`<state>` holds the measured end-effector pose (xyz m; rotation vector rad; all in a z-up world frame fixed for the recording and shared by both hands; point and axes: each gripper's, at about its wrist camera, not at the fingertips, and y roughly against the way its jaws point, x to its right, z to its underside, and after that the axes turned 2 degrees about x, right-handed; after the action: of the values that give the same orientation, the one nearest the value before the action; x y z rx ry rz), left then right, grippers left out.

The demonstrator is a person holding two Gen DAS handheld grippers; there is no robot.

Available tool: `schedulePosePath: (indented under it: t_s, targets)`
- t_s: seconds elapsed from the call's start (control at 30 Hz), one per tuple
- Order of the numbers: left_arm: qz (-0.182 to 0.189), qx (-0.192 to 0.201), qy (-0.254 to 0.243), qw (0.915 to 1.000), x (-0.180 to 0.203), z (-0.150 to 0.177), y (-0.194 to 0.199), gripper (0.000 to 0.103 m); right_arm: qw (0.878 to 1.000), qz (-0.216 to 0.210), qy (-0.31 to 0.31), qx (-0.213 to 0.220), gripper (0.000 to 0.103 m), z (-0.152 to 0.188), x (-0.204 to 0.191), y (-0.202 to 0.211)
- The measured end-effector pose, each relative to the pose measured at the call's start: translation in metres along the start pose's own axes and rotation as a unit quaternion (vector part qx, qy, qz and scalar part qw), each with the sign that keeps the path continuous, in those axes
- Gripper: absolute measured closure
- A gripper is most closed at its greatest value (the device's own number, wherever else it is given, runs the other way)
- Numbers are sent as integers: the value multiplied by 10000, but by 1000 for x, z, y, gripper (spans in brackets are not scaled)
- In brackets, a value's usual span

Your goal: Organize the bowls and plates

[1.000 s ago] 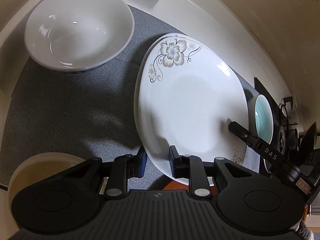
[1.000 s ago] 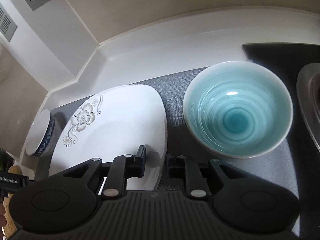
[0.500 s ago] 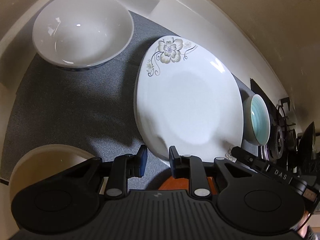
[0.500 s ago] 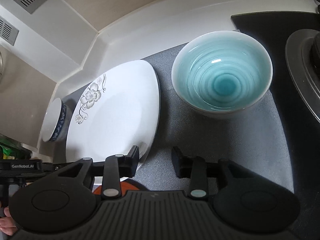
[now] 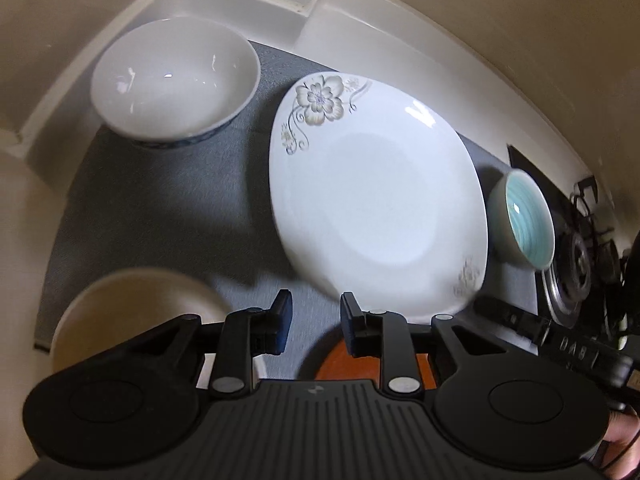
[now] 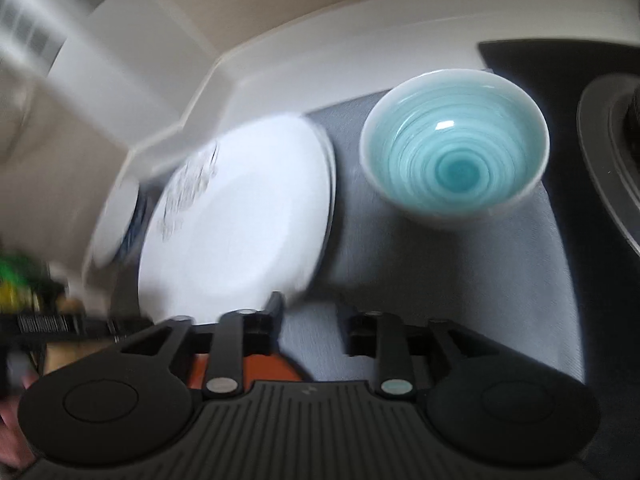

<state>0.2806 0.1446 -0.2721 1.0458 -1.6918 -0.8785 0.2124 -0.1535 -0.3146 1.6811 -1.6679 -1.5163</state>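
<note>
On grey mat (image 5: 168, 200): plate (image 5: 376, 200) between white bowl (image 5: 172, 76) and teal bowl (image 6: 452, 152); both hand-held grippers (image 5: 314, 312) (image 6: 314, 320) parted, nothing held; right view blurred, so rims could be clipped

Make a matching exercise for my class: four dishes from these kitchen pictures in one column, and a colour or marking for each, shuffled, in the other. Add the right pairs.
Column 1
1. square plate
2. small ribbed bowl
3. large bowl
4. dish under the left hand-held gripper: orange plate

Column 2
A. white inside, blue band low on the outside
B. turquoise inside
C. orange
D. white with a grey flower print

Pairs: 1-D, 2-B, 3-A, 4-C
</note>
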Motion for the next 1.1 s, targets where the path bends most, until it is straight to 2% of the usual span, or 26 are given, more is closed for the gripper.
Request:
schedulePosePath:
  t_s: [0.1, 0.17, 0.3, 0.37, 0.47, 0.57, 0.77, 0.93, 1.1]
  targets:
    - [-108, -73, -79, 9999, 1, 10, 1, 75, 9985, 70, 476, -259, 58, 22, -6, 4]
    - [-135, -119, -36, 9998, -1, 8, -5, 75, 9978, 84, 577, -323, 57, 34, -7, 7]
    - [-334, -163, 62, 9993, -6, -7, -17, 78, 9987, 34, 396, -305, 57, 51, 1, 14]
    - [-311, -277, 148, 9990, -10, -12, -23, 80, 9989, 50, 311, -341, 57, 55, 5, 15]
    - [-357, -218, 85, 9991, -10, -10, -17, 80, 9991, 95, 222, -354, 57, 57, 12, 17]
    - [-239, -282, 137, 9992, -8, -8, -15, 80, 9992, 50, 149, -374, 57, 59, 16, 16]
    - [-326, -454, 285, 9980, -12, -20, -26, 83, 9991, 9, 120, -408, 55, 61, 12, 14]
    - [-218, -485, 349, 9980, -11, -13, -19, 76, 9991, -76, 120, -411, 55, 65, 6, 13]
    - [-242, -466, 170, 9985, 2, 15, -3, 71, 9989, -20, 276, -379, 55, 70, -3, 10]
